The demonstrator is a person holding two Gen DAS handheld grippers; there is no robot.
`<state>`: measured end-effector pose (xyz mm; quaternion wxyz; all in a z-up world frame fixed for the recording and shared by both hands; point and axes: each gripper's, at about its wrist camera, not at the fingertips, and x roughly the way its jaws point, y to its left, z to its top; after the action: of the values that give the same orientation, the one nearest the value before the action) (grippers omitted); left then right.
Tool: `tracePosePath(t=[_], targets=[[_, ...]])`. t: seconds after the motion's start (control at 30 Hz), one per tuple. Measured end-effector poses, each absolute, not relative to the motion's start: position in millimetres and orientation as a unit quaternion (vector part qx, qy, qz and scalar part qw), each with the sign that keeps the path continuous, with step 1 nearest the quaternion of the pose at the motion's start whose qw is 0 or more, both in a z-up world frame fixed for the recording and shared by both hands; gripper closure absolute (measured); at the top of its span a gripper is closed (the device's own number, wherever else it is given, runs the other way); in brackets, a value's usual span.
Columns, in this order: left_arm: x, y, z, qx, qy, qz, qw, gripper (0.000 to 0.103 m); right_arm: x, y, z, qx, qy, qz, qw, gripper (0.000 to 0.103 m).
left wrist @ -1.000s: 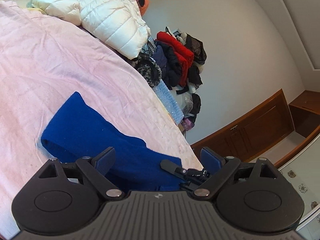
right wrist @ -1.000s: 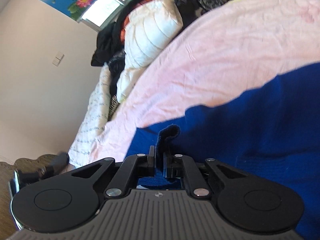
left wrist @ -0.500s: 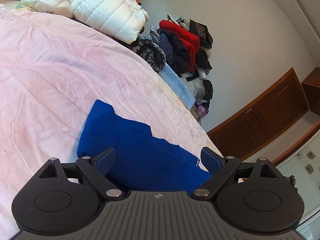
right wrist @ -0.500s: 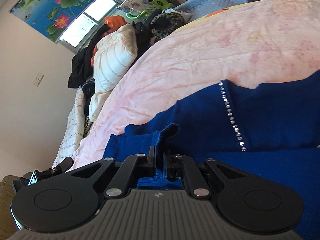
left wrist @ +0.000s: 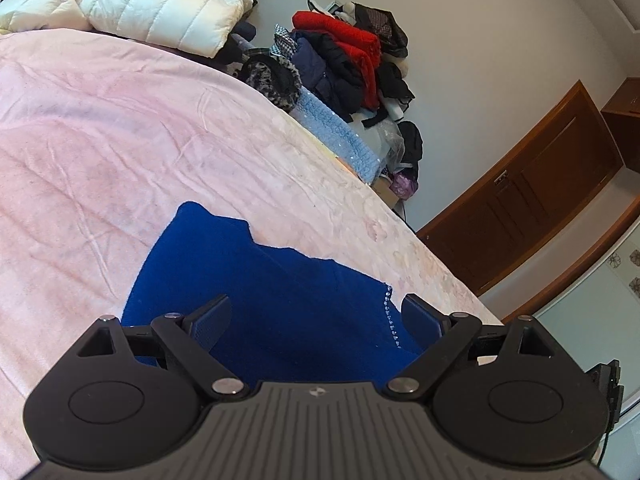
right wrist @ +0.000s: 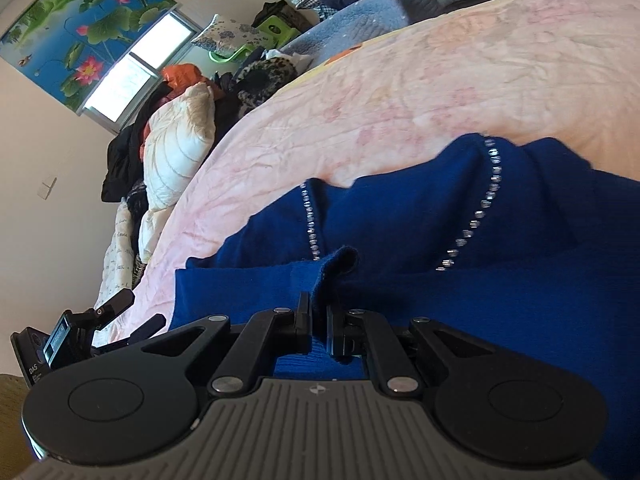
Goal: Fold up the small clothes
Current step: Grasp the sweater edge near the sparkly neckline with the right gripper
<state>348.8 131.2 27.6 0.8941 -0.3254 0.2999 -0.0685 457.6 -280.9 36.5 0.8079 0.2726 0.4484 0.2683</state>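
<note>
Your right claw (right wrist: 318, 322) is clamped on an edge of the blue garment (left wrist: 280, 292), which lies on the pink bed (left wrist: 120, 140), stretching far-left directly ahead of your spread, empty left claw (left wrist: 316, 316).

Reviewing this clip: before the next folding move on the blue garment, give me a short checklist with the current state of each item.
1. Right gripper has cloth: ok. Its jaws are shut on a bunched edge of the blue garment.
2. Left gripper free to grasp: ok. Its jaws are open over the blue garment, holding nothing.
3. Garment supported: ok. It lies on the pink bedspread.
4. Garment flat: not ok. The rhinestone trim curves over a raised fold.
5. Landing area free: ok. The white puffer jacket lies far up the bed.
6. Whole outline known: cannot tell. Part of the garment runs out of both views.
</note>
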Motion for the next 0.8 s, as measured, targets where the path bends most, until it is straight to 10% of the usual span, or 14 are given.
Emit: tracePosePath(t=[0.8], targets=[[377.6, 53.6, 28.5, -0.169, 0.321, -0.031, 0.931, 0.010, 437.3, -383.5, 14.2, 0.309, 0.439, 0.221, 0.814, 0.093]])
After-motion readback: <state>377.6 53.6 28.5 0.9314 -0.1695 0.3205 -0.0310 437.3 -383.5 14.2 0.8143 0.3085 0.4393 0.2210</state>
